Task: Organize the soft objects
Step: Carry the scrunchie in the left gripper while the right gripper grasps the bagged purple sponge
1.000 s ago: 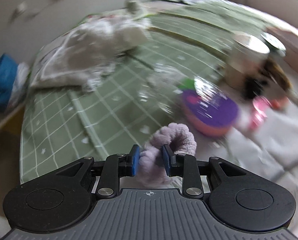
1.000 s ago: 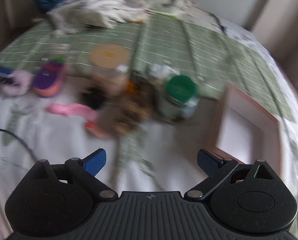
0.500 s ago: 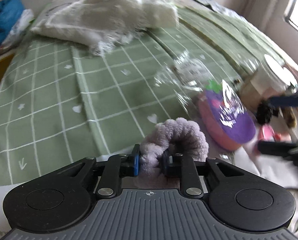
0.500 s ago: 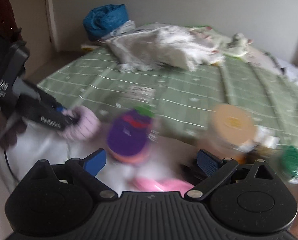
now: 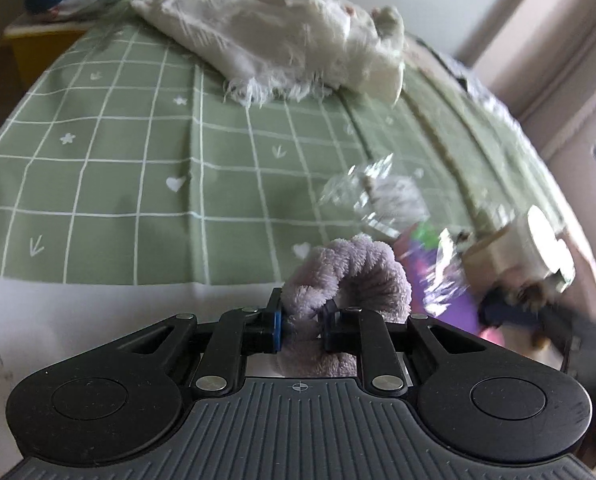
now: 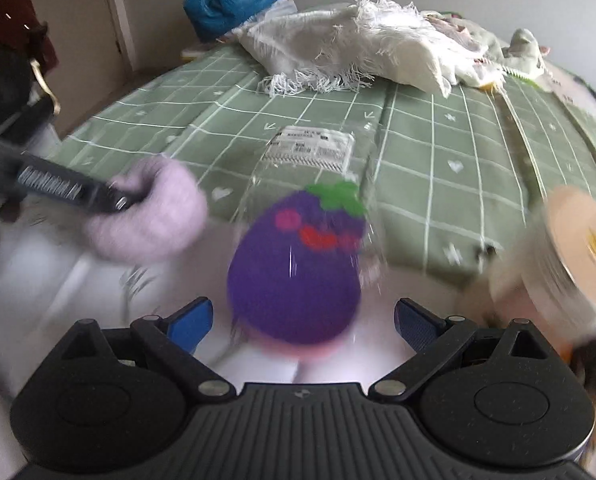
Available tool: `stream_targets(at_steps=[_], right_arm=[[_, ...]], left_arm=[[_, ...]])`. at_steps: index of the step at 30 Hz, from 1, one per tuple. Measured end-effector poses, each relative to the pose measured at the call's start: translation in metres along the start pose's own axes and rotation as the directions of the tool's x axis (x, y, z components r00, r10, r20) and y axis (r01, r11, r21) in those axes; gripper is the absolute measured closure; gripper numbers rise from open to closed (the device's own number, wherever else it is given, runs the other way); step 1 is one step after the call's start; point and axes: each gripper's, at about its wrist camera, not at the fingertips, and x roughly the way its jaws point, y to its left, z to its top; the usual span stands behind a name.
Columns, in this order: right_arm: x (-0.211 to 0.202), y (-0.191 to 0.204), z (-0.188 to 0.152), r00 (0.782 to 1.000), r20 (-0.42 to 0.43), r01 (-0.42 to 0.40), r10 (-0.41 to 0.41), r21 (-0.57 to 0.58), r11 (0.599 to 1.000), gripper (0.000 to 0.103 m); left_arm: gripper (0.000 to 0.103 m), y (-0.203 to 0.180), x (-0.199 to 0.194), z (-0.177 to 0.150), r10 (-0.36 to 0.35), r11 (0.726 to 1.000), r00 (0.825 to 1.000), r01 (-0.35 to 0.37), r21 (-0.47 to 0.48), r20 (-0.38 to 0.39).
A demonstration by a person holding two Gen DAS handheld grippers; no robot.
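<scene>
My left gripper (image 5: 302,326) is shut on a fluffy lilac scrunchie (image 5: 349,276) and holds it over the bed's white sheet. The scrunchie also shows at the left of the right wrist view (image 6: 154,216), held by the left gripper (image 6: 122,200). My right gripper (image 6: 301,320) is open, and a purple eggplant plush (image 6: 294,268) in clear plastic wrap lies on the sheet between its blue fingers (image 6: 190,318). The same plush shows blurred at the right of the left wrist view (image 5: 449,292).
A green checked bedspread (image 6: 437,152) covers the bed beyond the white sheet (image 5: 78,320). A white fringed cloth (image 6: 361,44) and a blue bundle (image 6: 234,0) lie at the far end. A tan-lidded jar (image 6: 573,248) stands at the right.
My right gripper has swung left and closed in on the eggplant plush, which now sits between its open fingers. My left gripper still holds the scrunchie and has shifted a little.
</scene>
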Motion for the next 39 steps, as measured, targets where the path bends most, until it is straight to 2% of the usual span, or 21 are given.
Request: stream_targets(at_steps=[3, 5, 7, 9, 10, 11, 12, 13, 14, 16, 18, 21, 23, 27, 31, 33, 35, 39], right_arm=[[-0.018, -0.001, -0.018, 0.999, 0.028, 0.041, -0.04, -0.041, 0.998, 0.005], [-0.024, -0.001, -0.024, 0.998, 0.039, 0.058, -0.057, -0.043, 0.997, 0.005], [-0.027, -0.003, -0.024, 0.997, 0.052, 0.058, -0.057, -0.016, 0.998, 0.006], [-0.026, -0.002, -0.018, 0.996, 0.072, 0.044, -0.044, 0.009, 0.999, 0.009], [-0.025, 0.0, -0.015, 0.996, 0.081, 0.04, -0.04, 0.013, 0.999, 0.011], [-0.023, 0.004, -0.013, 0.995, 0.091, 0.038, -0.039, 0.009, 0.999, 0.018], [-0.021, 0.008, -0.011, 0.994, 0.096, 0.044, -0.043, -0.005, 0.999, 0.031], [-0.018, 0.012, -0.009, 0.994, 0.093, 0.053, -0.05, -0.022, 0.998, 0.039], [-0.015, 0.015, -0.007, 0.995, 0.085, 0.056, -0.053, -0.031, 0.998, 0.055], [-0.01, 0.017, -0.005, 0.997, 0.067, 0.04, -0.038, -0.032, 0.999, 0.055], [-0.01, 0.019, -0.004, 0.996, 0.075, 0.047, -0.044, -0.038, 0.998, 0.056], [-0.008, 0.021, 0.001, 0.986, 0.122, 0.123, -0.115, -0.062, 0.991, 0.056], [-0.002, 0.019, 0.007, 0.978, 0.145, 0.159, -0.149, -0.062, 0.985, 0.055], [0.02, 0.015, 0.018, 0.975, 0.143, 0.185, -0.172, -0.08, 0.98, 0.055], [0.045, 0.015, 0.023, 0.972, 0.126, 0.213, -0.199, -0.11, 0.971, 0.053], [0.044, 0.011, 0.023, 0.974, 0.118, 0.205, -0.194, -0.091, 0.975, 0.046], [0.033, 0.006, 0.019, 0.983, 0.119, 0.145, -0.138, -0.048, 0.988, 0.042], [0.008, -0.004, 0.002, 0.992, 0.105, 0.072, -0.075, 0.029, 0.997, 0.042]], left_arm=[[0.083, -0.005, -0.014, 0.002, -0.011, 0.989, 1.0, 0.015, -0.146, 0.029], [0.083, -0.006, -0.022, -0.001, -0.049, 0.955, 0.997, 0.063, -0.29, 0.052], [0.083, -0.012, -0.03, -0.009, -0.059, 0.919, 0.99, 0.103, -0.381, 0.124], [0.083, -0.02, -0.034, -0.017, -0.045, 0.908, 0.976, 0.128, -0.4, 0.211], [0.083, -0.024, -0.034, -0.02, -0.025, 0.914, 0.971, 0.118, -0.389, 0.236], [0.083, -0.025, -0.033, -0.02, -0.003, 0.921, 0.971, 0.097, -0.378, 0.241], [0.083, -0.024, -0.033, -0.019, 0.009, 0.921, 0.969, 0.087, -0.38, 0.245], [0.083, -0.02, -0.033, -0.018, 0.026, 0.917, 0.967, 0.078, -0.39, 0.255], [0.083, -0.017, -0.033, -0.017, 0.044, 0.913, 0.965, 0.066, -0.402, 0.26], [0.083, -0.014, -0.034, -0.017, 0.054, 0.905, 0.963, 0.065, -0.42, 0.265], [0.083, -0.014, -0.033, -0.016, 0.045, 0.909, 0.964, 0.069, -0.411, 0.262], [0.083, -0.018, -0.027, -0.016, 0.028, 0.919, 0.973, 0.064, -0.389, 0.227], [0.083, -0.015, -0.02, -0.017, 0.019, 0.915, 0.981, 0.061, -0.398, 0.195], [0.083, -0.007, -0.011, -0.02, 0.01, 0.901, 0.986, 0.062, -0.43, 0.164], [0.083, -0.003, -0.003, -0.021, 0.004, 0.898, 0.99, 0.058, -0.436, 0.141], [0.083, 0.0, -0.002, -0.022, -0.004, 0.891, 0.99, 0.069, -0.449, 0.143], [0.083, 0.003, -0.002, -0.022, -0.009, 0.882, 0.989, 0.078, -0.465, 0.148], [0.083, 0.008, -0.002, -0.023, -0.014, 0.865, 0.988, 0.091, -0.494, 0.157]])
